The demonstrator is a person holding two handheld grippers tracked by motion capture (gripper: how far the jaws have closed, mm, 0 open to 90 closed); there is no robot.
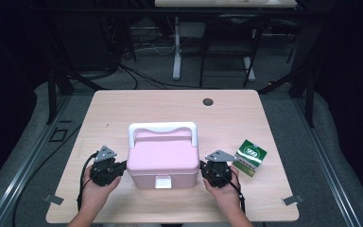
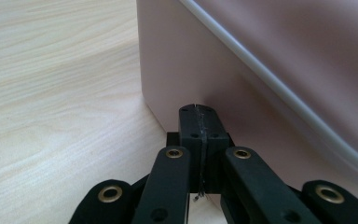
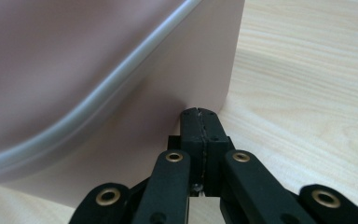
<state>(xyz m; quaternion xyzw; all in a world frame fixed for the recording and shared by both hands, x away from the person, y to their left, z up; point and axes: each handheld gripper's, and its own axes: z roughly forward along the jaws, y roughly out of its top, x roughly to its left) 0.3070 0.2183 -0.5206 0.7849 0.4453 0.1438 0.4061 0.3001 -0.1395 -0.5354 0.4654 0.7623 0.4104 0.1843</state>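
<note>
A pink lidded box (image 1: 163, 161) with a white handle and a white front latch (image 1: 163, 181) stands on the wooden table (image 1: 123, 109). My left gripper (image 1: 121, 166) is at the box's left side, jaws shut with nothing between them. In the left gripper view its tips (image 2: 198, 112) are close against the box's pink wall (image 2: 177, 60), near a corner. My right gripper (image 1: 203, 168) mirrors it at the box's right side, also shut and empty. There its tips (image 3: 199, 114) meet the pink wall (image 3: 186, 79) below the grey lid seam (image 3: 98, 98).
A small green and white carton (image 1: 250, 157) lies on the table just right of my right hand. A dark round hole (image 1: 208, 101) sits near the table's far edge. Metal clips (image 1: 54, 199) mark the front corners. Dark frames and cables stand beyond the table.
</note>
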